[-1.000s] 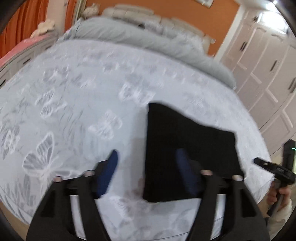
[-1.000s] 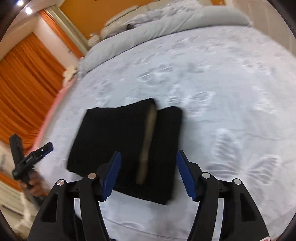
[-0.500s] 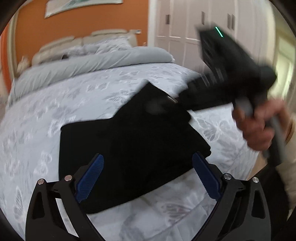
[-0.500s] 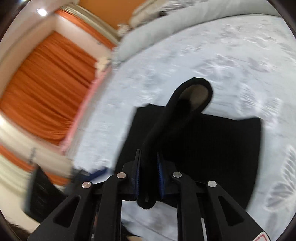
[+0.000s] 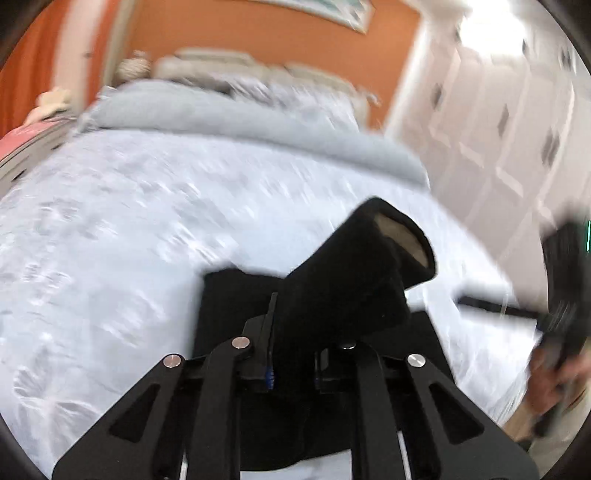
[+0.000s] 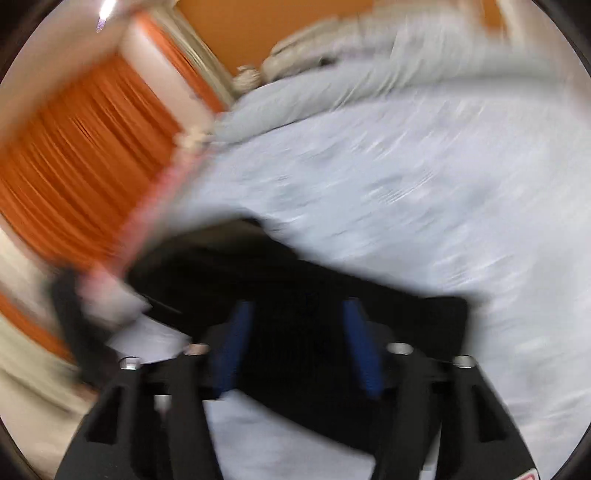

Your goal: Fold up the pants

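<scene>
Left wrist view: left gripper [image 5: 291,354], fingers just closed, clamped on a raised fold of the black pants [image 5: 347,295]; the rest lies on the bed [image 5: 129,229] below. Right wrist view, blurred: right gripper [image 6: 299,343], fingers just opened, apart over the pants [image 6: 406,332] lying flat on the bed [image 6: 424,192], not gripping.

A wide bed [image 5: 155,229] fills both views, spread with a pale blue-grey bedspread [image 6: 424,192] bearing a faint white pattern too blurred to read. A plain grey duvet [image 5: 236,122] lies rolled across its far end, with pale pillows [image 5: 236,62] against an orange wall [image 5: 258,33]. Orange curtains [image 6: 88,155] hang at one side, white wardrobe doors [image 5: 509,122] stand at the other, and a framed picture [image 5: 332,9] hangs above the pillows
</scene>
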### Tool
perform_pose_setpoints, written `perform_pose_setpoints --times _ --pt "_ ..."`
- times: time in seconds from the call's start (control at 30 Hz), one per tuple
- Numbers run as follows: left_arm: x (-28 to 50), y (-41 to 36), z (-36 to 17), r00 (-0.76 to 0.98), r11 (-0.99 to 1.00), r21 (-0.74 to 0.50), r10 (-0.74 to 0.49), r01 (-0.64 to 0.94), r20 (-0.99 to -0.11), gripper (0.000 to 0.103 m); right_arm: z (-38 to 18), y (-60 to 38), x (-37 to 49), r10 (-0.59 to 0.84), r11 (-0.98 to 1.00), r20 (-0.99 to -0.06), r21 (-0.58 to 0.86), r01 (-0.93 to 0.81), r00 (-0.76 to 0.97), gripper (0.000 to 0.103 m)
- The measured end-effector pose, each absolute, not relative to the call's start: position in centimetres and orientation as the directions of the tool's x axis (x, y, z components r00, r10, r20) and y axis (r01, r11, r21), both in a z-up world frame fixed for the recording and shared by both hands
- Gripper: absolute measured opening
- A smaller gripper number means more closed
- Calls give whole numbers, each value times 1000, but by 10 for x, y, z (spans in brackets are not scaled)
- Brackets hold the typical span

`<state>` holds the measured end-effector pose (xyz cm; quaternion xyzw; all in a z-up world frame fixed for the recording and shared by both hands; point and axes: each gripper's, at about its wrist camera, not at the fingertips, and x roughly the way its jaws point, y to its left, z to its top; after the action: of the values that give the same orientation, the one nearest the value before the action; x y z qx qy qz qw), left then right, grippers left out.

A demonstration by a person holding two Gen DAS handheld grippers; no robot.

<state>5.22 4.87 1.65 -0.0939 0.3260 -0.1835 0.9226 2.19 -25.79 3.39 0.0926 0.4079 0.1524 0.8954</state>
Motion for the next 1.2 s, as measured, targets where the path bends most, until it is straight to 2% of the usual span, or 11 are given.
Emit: perform_pose_setpoints --times 0.07,0.3,0.5,0.57,0.6,0.67,0.83,0.97,1.03,1.13,1.2 --pt "47 84 31 768 921 -318 -368 224 -525 13 27 -233 10 259 959 -720 115 -258 644 59" --pt "42 159 42 828 940 -339 -209 24 -520 13 -32 -98 -2 289 836 -775 -81 -542 562 57" --pt "42 182 29 816 941 -334 -155 -48 -557 14 -80 -45 33 193 813 -806 -189 -551 560 57" --pt "39 187 27 809 940 -339 -162 -48 -566 14 -89 -46 46 216 817 -821 -144 -558 529 45" --pt "39 188 26 805 939 -340 -163 -51 -570 14 -89 -46 50 225 827 -812 -133 -547 538 22" --pt "39 194 22 799 939 -338 -159 -58 -580 14 -76 -53 60 229 856 -806 -100 -508 546 15" --pt "34 204 17 794 934 -354 -173 -56 -583 14 -15 -59 51 344 856 -704 -37 -516 621 16" --pt "33 200 16 795 933 -357 -180 -49 -579 14 -90 -25 56 270 805 -844 -66 -590 463 24" --pt "32 193 18 795 936 -351 -197 -21 -574 14 -88 -27 49 284 787 -806 -114 -606 520 36" --pt "27 171 25 798 956 -286 -223 66 -560 14 -49 -60 50 376 807 -784 16 -590 493 41" --pt "21 152 30 806 964 -239 -231 115 -544 14 -23 -100 54 352 863 -748 27 -504 563 42"
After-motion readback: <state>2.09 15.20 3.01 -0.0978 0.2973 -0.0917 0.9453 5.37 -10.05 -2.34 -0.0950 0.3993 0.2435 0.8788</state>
